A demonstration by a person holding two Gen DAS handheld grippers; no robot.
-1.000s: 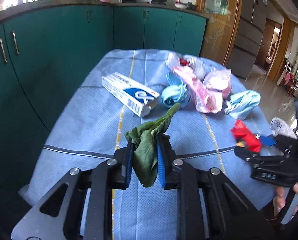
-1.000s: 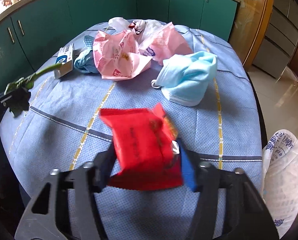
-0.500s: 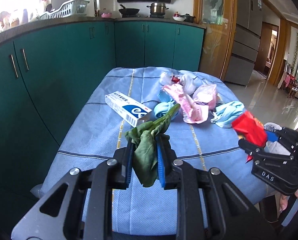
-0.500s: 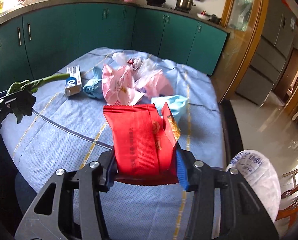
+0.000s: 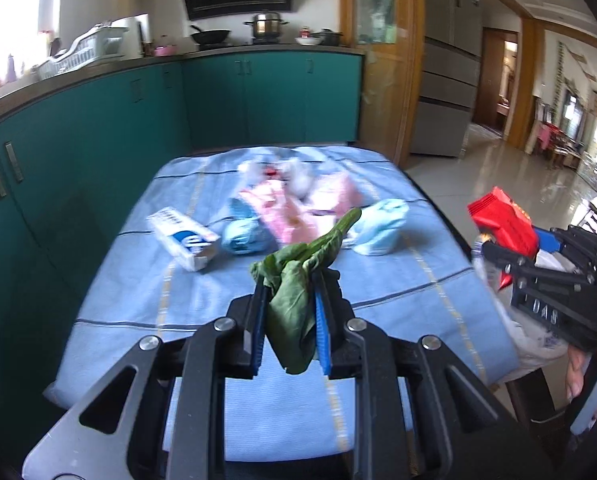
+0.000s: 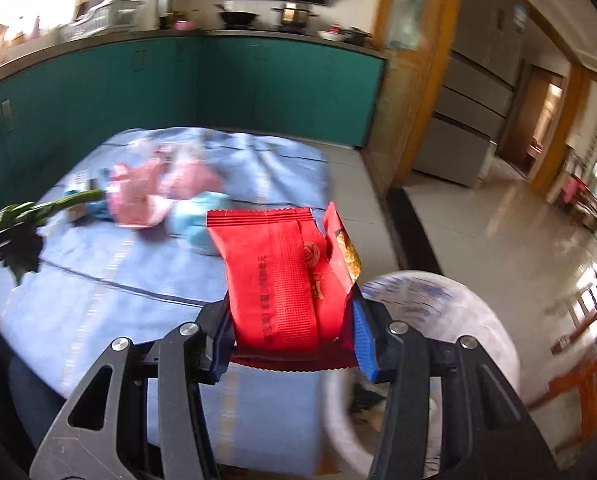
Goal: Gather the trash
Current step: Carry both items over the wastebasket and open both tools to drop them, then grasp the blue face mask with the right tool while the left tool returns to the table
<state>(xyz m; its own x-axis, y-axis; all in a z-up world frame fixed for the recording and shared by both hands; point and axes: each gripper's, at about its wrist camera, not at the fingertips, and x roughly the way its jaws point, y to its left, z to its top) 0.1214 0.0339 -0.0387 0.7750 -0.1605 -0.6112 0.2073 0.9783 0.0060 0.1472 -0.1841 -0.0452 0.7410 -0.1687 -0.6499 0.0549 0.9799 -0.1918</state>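
Wrapper [image 6: 286,276] clamped in right tongs [image 6: 294,336], above white bag [image 6: 438,320]

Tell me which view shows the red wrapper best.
Right wrist: the red wrapper fills the centre, clamped in the right hand-held gripper, torn top and print visible. The left wrist view catches it small and side-on at the right edge.

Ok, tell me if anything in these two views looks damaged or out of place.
The red snack wrapper held in the right tongs is torn open along its right edge, with a flap bent away. The left tongs hold a wilted green leaf, limp and crumpled. Nothing looks spilled on the blue tablecloth.
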